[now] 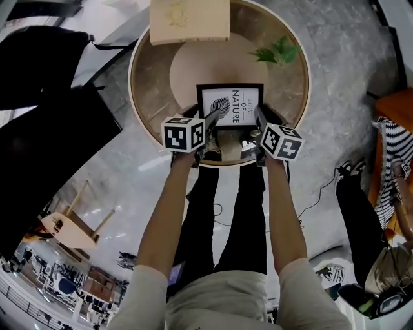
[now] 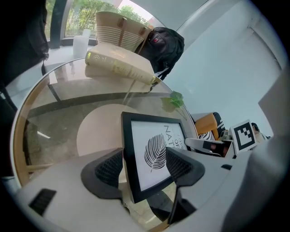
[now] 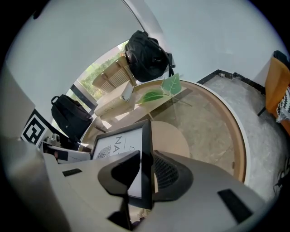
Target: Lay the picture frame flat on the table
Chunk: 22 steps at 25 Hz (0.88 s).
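A black picture frame [image 1: 230, 106] with a leaf print and lettering stands near the front edge of the round glass table [image 1: 139, 97], face toward me. My left gripper [image 1: 210, 131] is at its lower left corner; in the left gripper view the jaws [image 2: 145, 170] stand wide, with the frame [image 2: 152, 154] between them and the pads not pressing. My right gripper [image 1: 258, 124] is at the right side. In the right gripper view the gripper [image 3: 146, 174] pinches the frame's [image 3: 120, 145] right border front and back.
A tan round mat [image 1: 193, 71] lies behind the frame. A cream book or bag [image 1: 189, 19] sits at the table's far edge, green leaves [image 1: 279, 51] at far right. A wooden stool [image 1: 74, 222] stands lower left; a seated person in stripes [image 1: 390, 148] is at right.
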Each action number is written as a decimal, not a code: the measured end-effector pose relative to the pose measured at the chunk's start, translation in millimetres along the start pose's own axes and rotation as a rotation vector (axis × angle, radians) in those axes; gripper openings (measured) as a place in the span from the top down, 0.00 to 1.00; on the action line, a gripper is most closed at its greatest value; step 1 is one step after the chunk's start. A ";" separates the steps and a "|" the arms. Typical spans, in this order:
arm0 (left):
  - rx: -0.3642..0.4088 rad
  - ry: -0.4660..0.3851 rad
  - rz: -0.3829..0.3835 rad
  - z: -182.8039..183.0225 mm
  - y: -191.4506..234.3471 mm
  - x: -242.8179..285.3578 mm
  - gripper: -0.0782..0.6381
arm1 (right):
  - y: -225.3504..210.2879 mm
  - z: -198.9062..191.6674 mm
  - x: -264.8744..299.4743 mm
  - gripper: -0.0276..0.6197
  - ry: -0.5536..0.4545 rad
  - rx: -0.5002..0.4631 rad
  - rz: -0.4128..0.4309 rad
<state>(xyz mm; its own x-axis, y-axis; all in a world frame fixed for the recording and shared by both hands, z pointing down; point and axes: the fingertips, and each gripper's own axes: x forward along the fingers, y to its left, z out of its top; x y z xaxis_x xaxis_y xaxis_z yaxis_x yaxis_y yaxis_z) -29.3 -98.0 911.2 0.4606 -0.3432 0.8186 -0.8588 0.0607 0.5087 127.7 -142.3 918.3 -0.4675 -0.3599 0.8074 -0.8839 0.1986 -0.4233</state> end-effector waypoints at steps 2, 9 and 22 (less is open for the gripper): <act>0.001 0.000 -0.002 -0.9 0.4 -0.7 0.47 | 1.2 0.5 0.5 0.78 -0.005 0.003 -0.003; -0.010 0.003 -0.004 -4.3 3.0 -5.8 0.47 | 4.2 2.2 -1.2 0.78 -0.022 0.005 -0.004; 0.108 0.019 -0.007 -16.1 -22.9 -50.4 0.47 | 42.3 11.3 -47.0 0.78 -0.039 -0.158 0.008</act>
<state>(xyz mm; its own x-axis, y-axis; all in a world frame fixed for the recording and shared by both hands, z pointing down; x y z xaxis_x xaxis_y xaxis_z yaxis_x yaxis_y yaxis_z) -29.3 -67.0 862.7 0.4702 -0.3253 0.8204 -0.8741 -0.0431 0.4838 112.2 -127.3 857.9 -0.4775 -0.3919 0.7864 -0.8692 0.3413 -0.3577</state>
